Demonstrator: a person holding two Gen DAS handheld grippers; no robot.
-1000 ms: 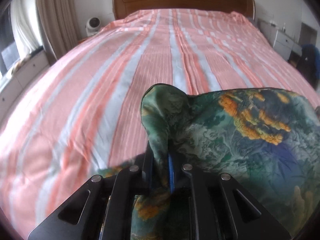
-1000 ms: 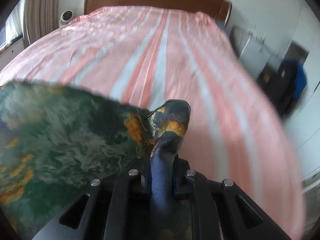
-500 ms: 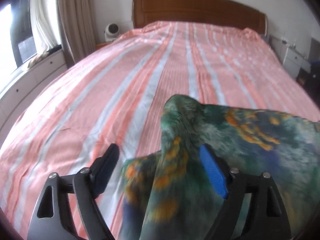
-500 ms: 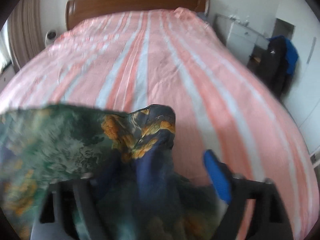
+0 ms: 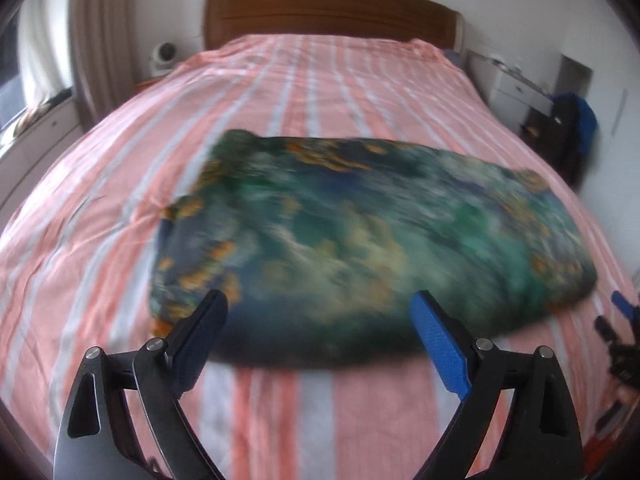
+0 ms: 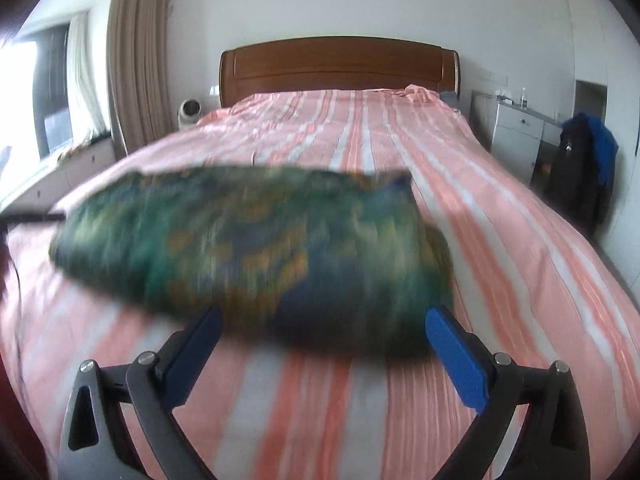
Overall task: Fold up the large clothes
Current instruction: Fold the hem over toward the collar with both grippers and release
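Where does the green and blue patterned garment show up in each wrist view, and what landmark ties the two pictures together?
Left wrist: the patterned garment lies across the middle of the frame on the striped bedsheet, beyond the open fingers.
Right wrist: the garment spans centre-left, blurred.
Shared landmark: the wooden headboard at top centre.

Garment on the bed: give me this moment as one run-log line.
garment: folded, lying on bed | left gripper: just opened, empty | right gripper: just opened, empty | views: motion-blurred
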